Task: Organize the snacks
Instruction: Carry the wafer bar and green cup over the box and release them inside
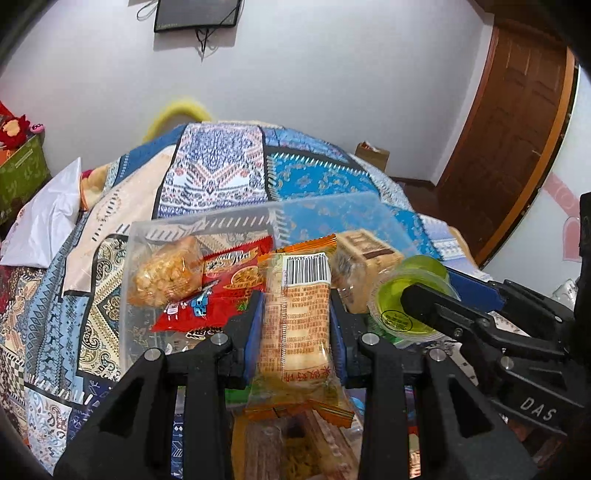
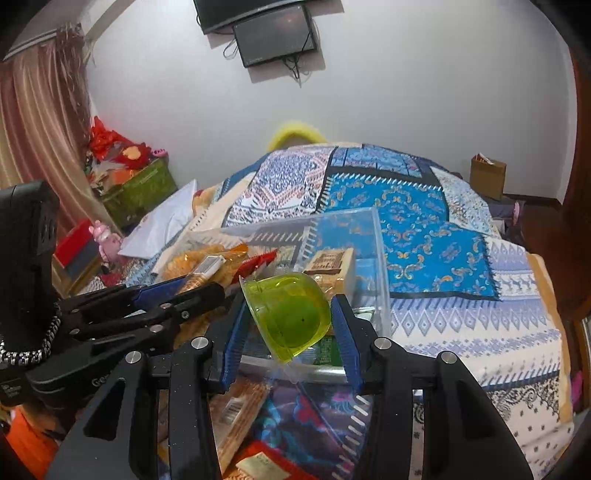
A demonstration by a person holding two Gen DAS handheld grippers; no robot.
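Patchwork bedspread (image 2: pixel 424 221) in blues and creams, white pillow (image 1: pixel 48 221) at its left edge. On the white wall, two dark screens (image 2: pixel 275 35); brown wooden door (image 1: pixel 506 129) at right. Green box (image 2: pixel 142 192) with red decorations beside striped curtain (image 2: pixel 33 140).

Small print on the barcode snack wrapper (image 1: pixel 295 325) is too fine to read. The packets near the bottom edge (image 1: pixel 291 450) are blurry and cut off. The left tool (image 2: pixel 207 291) hides most of the clear bin (image 2: pixel 373 229)'s contents in the right view.
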